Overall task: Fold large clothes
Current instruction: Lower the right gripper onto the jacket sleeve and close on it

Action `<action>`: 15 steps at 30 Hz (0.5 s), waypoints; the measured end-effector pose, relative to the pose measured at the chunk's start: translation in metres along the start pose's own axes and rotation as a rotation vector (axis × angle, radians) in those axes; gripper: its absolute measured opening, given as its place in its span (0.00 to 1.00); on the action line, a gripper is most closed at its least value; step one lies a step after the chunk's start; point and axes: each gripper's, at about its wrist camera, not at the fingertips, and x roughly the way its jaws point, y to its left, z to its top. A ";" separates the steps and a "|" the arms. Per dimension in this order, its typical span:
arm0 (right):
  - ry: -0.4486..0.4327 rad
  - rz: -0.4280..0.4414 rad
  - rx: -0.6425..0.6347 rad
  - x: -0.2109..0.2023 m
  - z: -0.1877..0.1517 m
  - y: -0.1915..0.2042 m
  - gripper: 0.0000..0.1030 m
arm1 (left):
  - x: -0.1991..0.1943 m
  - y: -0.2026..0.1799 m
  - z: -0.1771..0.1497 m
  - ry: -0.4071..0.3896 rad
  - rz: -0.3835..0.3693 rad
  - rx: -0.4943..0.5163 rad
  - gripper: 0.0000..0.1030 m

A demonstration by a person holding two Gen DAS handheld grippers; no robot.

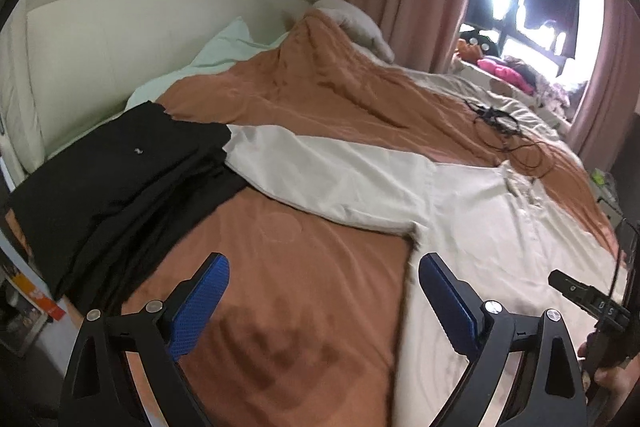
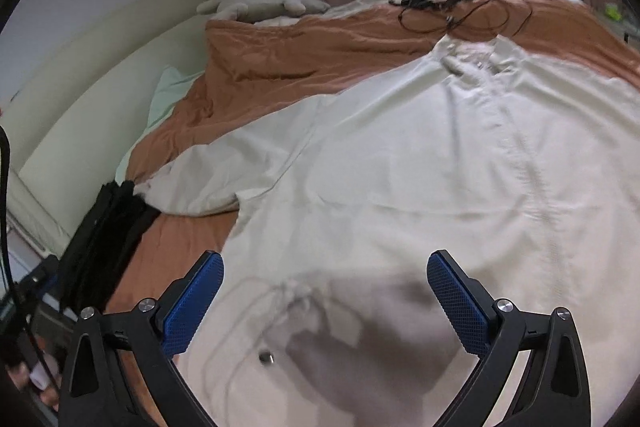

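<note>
A large off-white shirt (image 1: 460, 211) lies spread flat on the orange bed cover (image 1: 288, 267), one sleeve reaching left toward a stack of black clothes (image 1: 120, 179). In the right wrist view the shirt (image 2: 400, 167) fills the middle, with its collar at the far end and a drawstring and a small metal button near the hem. My left gripper (image 1: 324, 263) hangs open over the orange cover just left of the shirt's side edge, nothing between its blue pads. Above the shirt's near hem, my right gripper (image 2: 325, 259) stands open and empty.
A tangle of black cable (image 1: 500, 127) lies on the cover beyond the collar. A pale green pillow (image 1: 208, 67) and a grey plush toy (image 1: 352, 19) sit by the cream headboard (image 1: 120, 39). Pink curtains and a bright window with hanging clothes stand behind.
</note>
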 end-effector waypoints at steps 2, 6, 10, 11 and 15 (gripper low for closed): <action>0.024 0.016 0.019 0.018 0.007 -0.002 0.91 | 0.015 0.000 0.007 0.011 0.004 0.005 0.85; 0.074 0.044 0.069 0.052 0.019 -0.008 0.74 | 0.051 0.004 0.021 0.034 -0.008 0.023 0.71; 0.100 0.055 0.081 0.077 0.028 -0.010 0.69 | 0.090 0.014 0.032 0.076 -0.011 -0.013 0.64; 0.101 0.057 0.085 0.081 0.030 -0.011 0.69 | 0.099 0.016 0.034 0.084 -0.002 -0.018 0.64; 0.116 0.050 0.102 0.100 0.039 -0.014 0.60 | 0.137 0.026 0.042 0.123 0.036 -0.059 0.64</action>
